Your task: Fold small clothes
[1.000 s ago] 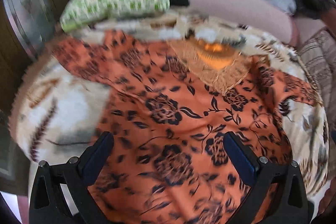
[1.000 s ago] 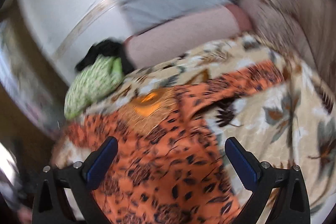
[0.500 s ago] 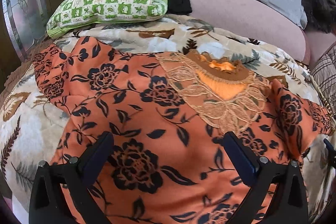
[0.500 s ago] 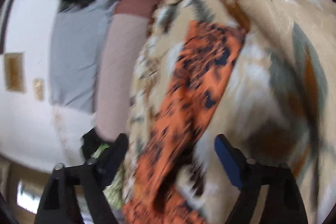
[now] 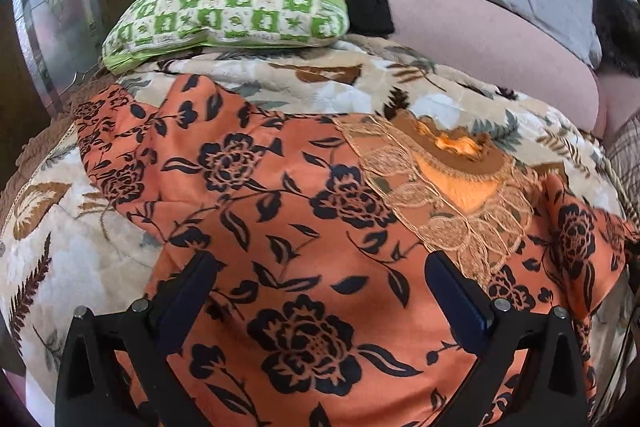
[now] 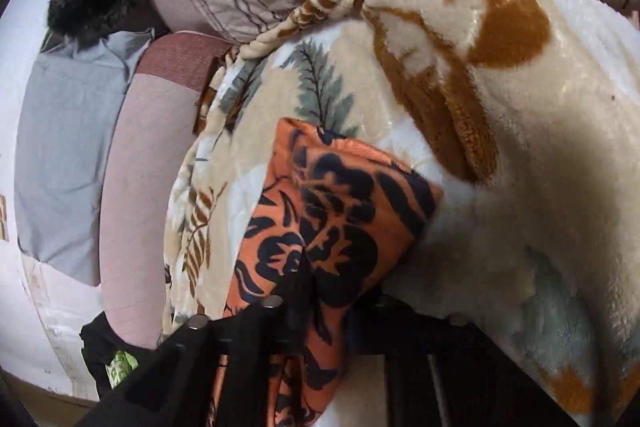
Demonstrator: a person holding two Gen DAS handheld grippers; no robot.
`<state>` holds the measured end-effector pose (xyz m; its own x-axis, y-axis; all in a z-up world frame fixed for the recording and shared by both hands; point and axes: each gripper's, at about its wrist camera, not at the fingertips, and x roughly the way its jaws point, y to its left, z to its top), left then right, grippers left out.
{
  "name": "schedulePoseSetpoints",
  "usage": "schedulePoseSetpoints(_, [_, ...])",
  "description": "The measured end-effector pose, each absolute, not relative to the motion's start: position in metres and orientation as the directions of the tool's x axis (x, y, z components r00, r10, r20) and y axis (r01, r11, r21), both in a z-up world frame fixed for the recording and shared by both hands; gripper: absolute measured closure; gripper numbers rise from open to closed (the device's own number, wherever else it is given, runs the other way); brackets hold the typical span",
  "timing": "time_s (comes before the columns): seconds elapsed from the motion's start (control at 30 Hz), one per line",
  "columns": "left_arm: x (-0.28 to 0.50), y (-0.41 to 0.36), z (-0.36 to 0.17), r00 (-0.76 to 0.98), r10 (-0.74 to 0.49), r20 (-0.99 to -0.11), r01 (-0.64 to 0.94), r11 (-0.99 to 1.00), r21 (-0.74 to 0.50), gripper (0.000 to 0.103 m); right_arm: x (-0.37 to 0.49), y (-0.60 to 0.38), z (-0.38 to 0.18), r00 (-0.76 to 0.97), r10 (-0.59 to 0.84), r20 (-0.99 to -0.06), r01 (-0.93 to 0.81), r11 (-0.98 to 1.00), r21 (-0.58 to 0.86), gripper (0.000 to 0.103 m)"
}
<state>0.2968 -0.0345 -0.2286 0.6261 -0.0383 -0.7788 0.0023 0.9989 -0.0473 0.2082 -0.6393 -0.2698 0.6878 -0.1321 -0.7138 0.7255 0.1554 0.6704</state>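
A: How many garments on the blanket [image 5: 72, 267]?
B: One orange floral dress [image 5: 280, 227], spread flat; its left sleeve nears the blanket's left edge, bare blanket beyond.
A: The tools?
B: Left gripper [image 5: 320, 291] gapes wide over the dress. Right gripper [image 6: 320, 291], jaws just closed, pinches the right sleeve [image 6: 336, 211]
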Motion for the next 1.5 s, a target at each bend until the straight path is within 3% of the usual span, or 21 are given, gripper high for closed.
schedulePoseSetpoints(0.2, [0.302, 0.004, -0.213, 0.654, 0.036, -0.756, -0.103, 0.994, -0.042, 0.0, 0.209, -0.601, -0.196, 0.812, -0.142, -0.566, 0.578, 0.332, 0.745, 0.095])
schedulePoseSetpoints(0.3, [0.307, 0.028, -0.211, 0.645, 0.101, -0.758, -0.166, 0.986, -0.011, 0.0, 0.227, -0.555, -0.151, 0.873, -0.037, -0.487, 0.454, 0.43, 0.78, 0.095])
schedulePoseSetpoints(0.43, [0.316, 0.071, -0.215, 0.595, 0.161, -0.787, -0.276, 0.961, -0.012, 0.0, 0.258, -0.458, -0.112, 0.885, 0.124, -0.45, 0.304, 0.577, 0.758, 0.095])
schedulePoseSetpoints(0.6, [0.316, 0.121, -0.221, 0.547, 0.156, -0.823, -0.39, 0.917, -0.085, 0.0, 0.298, -0.335, -0.134, 0.809, 0.306, -0.501, 0.198, 0.662, 0.723, 0.095])
schedulePoseSetpoints(0.87, [0.319, 0.148, -0.227, 0.515, 0.15, -0.844, -0.455, 0.882, -0.121, 0.0, 0.341, -0.191, -0.235, 0.58, 0.499, -0.643, 0.163, 0.703, 0.693, 0.089])
schedulePoseSetpoints(0.9, [0.321, 0.148, -0.228, 0.515, 0.143, -0.845, -0.448, 0.886, -0.123, 0.0, 0.336, -0.177, -0.243, 0.562, 0.517, -0.645, 0.141, 0.709, 0.691, 0.085])
schedulePoseSetpoints(0.97, [0.323, 0.141, -0.229, 0.512, 0.138, -0.848, -0.43, 0.896, -0.114, 0.0, 0.329, -0.156, -0.248, 0.533, 0.521, -0.666, 0.07, 0.758, 0.649, 0.034])
schedulePoseSetpoints(1.0, [0.324, 0.139, -0.229, 0.512, 0.135, -0.849, -0.42, 0.901, -0.11, 0.0, 0.328, -0.15, -0.252, 0.516, 0.521, -0.68, 0.036, 0.78, 0.625, 0.0])
schedulePoseSetpoints(1.2, [0.327, 0.126, -0.225, 0.546, 0.034, -0.837, -0.336, 0.924, -0.181, 0.0, 0.295, -0.171, -0.238, 0.553, 0.578, -0.6, -0.055, 0.744, 0.666, 0.0])
schedulePoseSetpoints(1.3, [0.324, 0.108, -0.222, 0.577, -0.092, -0.811, -0.234, 0.933, -0.272, 0.0, 0.267, -0.202, -0.211, 0.608, 0.555, -0.568, -0.094, 0.761, 0.642, 0.0])
schedulePoseSetpoints(1.4, [0.332, 0.072, -0.231, 0.527, -0.252, -0.811, -0.094, 0.932, -0.351, 0.0, 0.249, -0.229, -0.187, 0.675, 0.427, -0.602, -0.064, 0.846, 0.529, 0.0])
schedulePoseSetpoints(1.5, [0.342, 0.038, -0.25, 0.477, -0.216, -0.852, -0.047, 0.962, -0.271, 0.001, 0.234, -0.246, -0.175, 0.7, 0.214, -0.681, -0.004, 0.955, 0.297, 0.0])
